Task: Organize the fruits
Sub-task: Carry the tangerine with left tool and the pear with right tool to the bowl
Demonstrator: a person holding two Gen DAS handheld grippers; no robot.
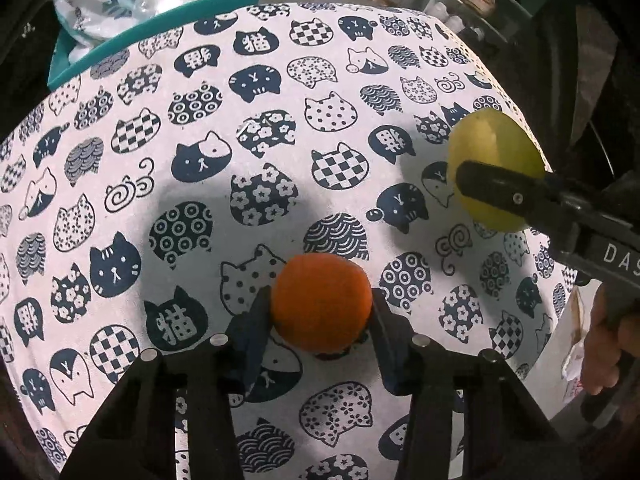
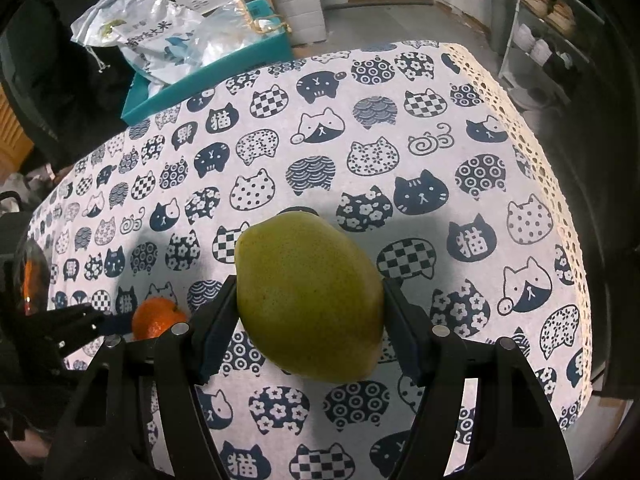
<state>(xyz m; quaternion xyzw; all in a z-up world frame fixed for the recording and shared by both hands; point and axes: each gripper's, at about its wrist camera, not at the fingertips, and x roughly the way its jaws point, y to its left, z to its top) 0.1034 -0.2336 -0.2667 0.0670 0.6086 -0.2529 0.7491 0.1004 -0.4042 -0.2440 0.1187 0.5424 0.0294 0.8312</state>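
Note:
My left gripper point(image 1: 320, 304) is shut on an orange point(image 1: 320, 300) and holds it above the cat-print tablecloth point(image 1: 280, 120). My right gripper point(image 2: 310, 304) is shut on a yellow-green lemon point(image 2: 308, 296), also above the cloth. In the left wrist view the lemon point(image 1: 496, 152) shows at the right with one black finger of the right gripper across it. In the right wrist view the orange point(image 2: 154, 318) shows at the lower left, partly hidden by the left gripper's fingers.
A teal tray point(image 2: 208, 80) with plastic bags stands at the table's far left corner; it also shows in the left wrist view point(image 1: 132, 44). The table's lace edge point(image 2: 532, 136) runs along the right. Shelves point(image 2: 548, 28) stand beyond it.

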